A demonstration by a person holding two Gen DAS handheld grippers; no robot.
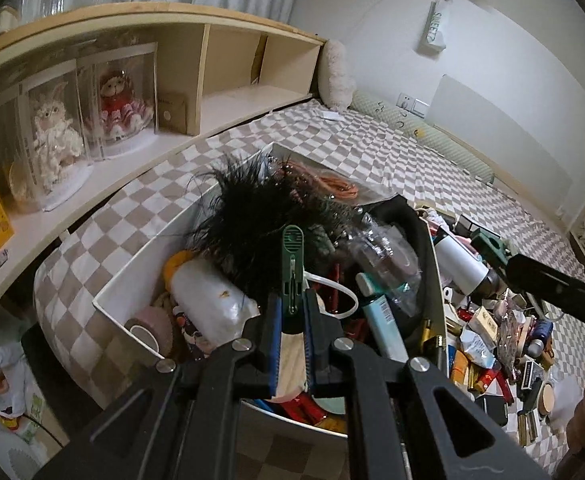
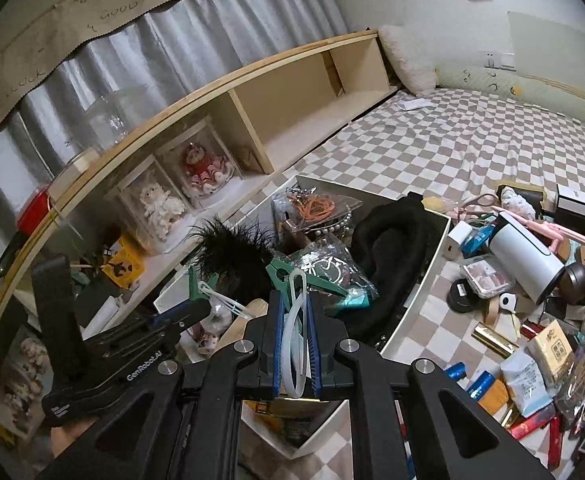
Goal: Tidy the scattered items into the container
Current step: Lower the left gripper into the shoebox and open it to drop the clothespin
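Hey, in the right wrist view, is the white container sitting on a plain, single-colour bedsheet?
No, the white container sits on a bedsheet with a brown-and-white checkered pattern, not a plain one.

You're facing a bed [image 1: 392, 152] with a checked cover, a white wall [image 1: 492, 52] behind it. Along its side runs a wooden shelf [image 2: 292, 92], grey curtains [image 2: 172, 40] above.

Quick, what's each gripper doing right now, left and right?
Left gripper: shut on a green clip with a wooden handle.
Right gripper: shut on a white plastic loop.
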